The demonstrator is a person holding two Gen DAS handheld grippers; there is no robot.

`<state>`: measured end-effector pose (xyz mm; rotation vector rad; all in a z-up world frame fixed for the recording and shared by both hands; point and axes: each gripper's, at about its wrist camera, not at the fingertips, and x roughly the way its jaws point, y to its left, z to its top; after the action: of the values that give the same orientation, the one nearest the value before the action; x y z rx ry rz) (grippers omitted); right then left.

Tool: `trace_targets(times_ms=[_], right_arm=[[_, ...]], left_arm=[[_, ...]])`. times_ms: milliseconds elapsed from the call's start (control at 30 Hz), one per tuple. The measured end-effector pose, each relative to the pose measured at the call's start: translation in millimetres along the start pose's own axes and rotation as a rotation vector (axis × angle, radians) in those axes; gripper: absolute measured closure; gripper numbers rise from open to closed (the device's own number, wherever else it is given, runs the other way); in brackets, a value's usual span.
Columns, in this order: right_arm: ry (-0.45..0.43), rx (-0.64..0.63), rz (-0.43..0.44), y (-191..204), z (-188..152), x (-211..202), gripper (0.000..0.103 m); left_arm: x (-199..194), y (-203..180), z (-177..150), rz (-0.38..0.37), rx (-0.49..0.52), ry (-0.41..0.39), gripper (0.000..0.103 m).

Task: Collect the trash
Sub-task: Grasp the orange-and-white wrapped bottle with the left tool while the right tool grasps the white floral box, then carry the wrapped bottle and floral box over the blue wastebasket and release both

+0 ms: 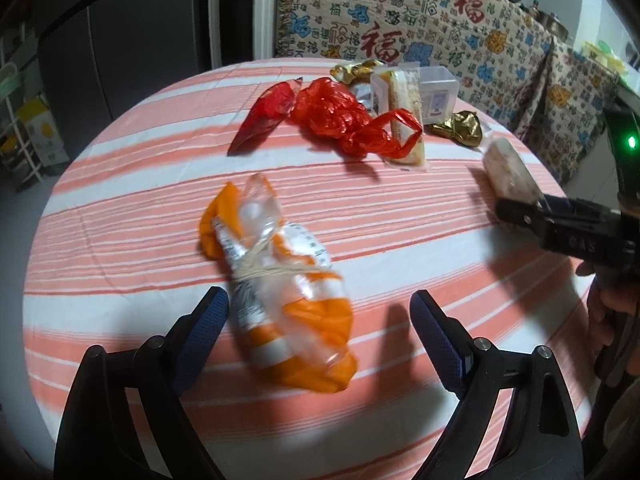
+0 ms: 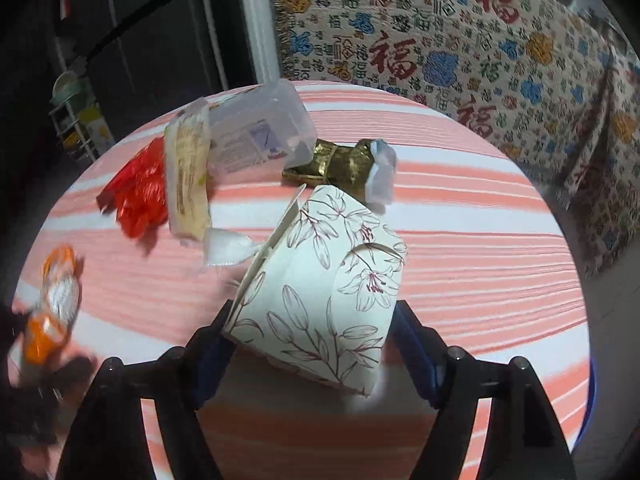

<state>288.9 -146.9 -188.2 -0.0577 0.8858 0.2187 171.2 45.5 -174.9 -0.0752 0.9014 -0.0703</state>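
**Desk:** What does the left-wrist view show?

**Photographer:** The left gripper [image 1: 316, 312] hangs over a round table in a pink-and-white striped cloth [image 1: 400, 232], jaws spread wide. An orange-and-clear plastic wrapper [image 1: 280, 288] lies between the fingers, nearer the left one. It is blurred, and no pad looks to be pressing it, so I read it as loose on the cloth.

**Desk:** And the other hand?

**Photographer:** The right gripper [image 2: 312, 332] is clamped on a white paper box printed with lilies [image 2: 332, 288], one finger on each side, its flap standing open toward 11 o'clock. In the left view that gripper comes in at 3 o'clock.

**Desk:** The remaining trash?

**Photographer:** Grouped at 12 o'clock on the table: a crumpled red plastic bag [image 1: 344, 116], a red foil wrapper [image 1: 264, 116] at its 9 o'clock, a clear plastic tub [image 2: 260, 132], a long cracker packet [image 2: 188, 176] and a gold foil wrapper [image 2: 340, 164]. A patterned blanket [image 1: 440, 20] hangs behind.

**Desk:** Which step?

**Photographer:** Mid-collection, in my judgement. The box appears to serve as the bin. Next, the left jaws must close squarely on the orange wrapper, lift it, and carry it toward 3 o'clock to the box mouth.
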Motion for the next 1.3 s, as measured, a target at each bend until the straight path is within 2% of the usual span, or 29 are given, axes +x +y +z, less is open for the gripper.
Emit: trace_targets(times_ms=[200,300,400,500,567,600,667,700,767,867,1000,1300], right_arm=[[0.02,-0.074,-0.013,-18,-17,-12,0.024],[0.056,-0.058,0.031,-25,-16,-16,0.024],[0.092,0.024,0.118,-37,-10,-23,0.024],[0.079,0.088,0.148,-44,1,-31,0.024],[0.08,0.12,0.138,-46,10,-31,0.024],[0.089,0.124,0.119,-46,15,-28,0.024],[0.124,0.13,0.084,-45,21,-17,0.024],[0.158,0.142,0.076,-46,24,-10,0.025],[0.207,0.179,0.109,-50,24,-4,0.033],[0.167,0.123,0.094,-45,20,-19,0.035],[0.117,0.084,0.11,-45,11,-45,0.035],[0.062,0.039,0.073,-56,-3,-77,0.035]], left_arm=[[-15,28,-8,-0.076,-0.041,-0.001,0.01],[-17,33,-6,-0.126,-0.086,0.007,0.01],[-18,30,0,-0.17,-0.118,0.009,0.01],[-8,21,9,-0.125,-0.105,0.025,0.012],[-1,18,13,-0.093,-0.094,0.039,0.013],[2,18,14,-0.085,-0.091,0.044,0.015],[4,17,17,-0.055,-0.075,0.048,0.029],[4,17,18,-0.051,-0.066,0.05,0.051],[2,18,20,-0.068,-0.064,0.048,0.054],[-3,13,18,-0.077,-0.054,0.024,0.054],[-13,1,18,-0.126,-0.06,-0.004,0.055],[-29,-55,26,-0.188,0.034,-0.028,0.055]])
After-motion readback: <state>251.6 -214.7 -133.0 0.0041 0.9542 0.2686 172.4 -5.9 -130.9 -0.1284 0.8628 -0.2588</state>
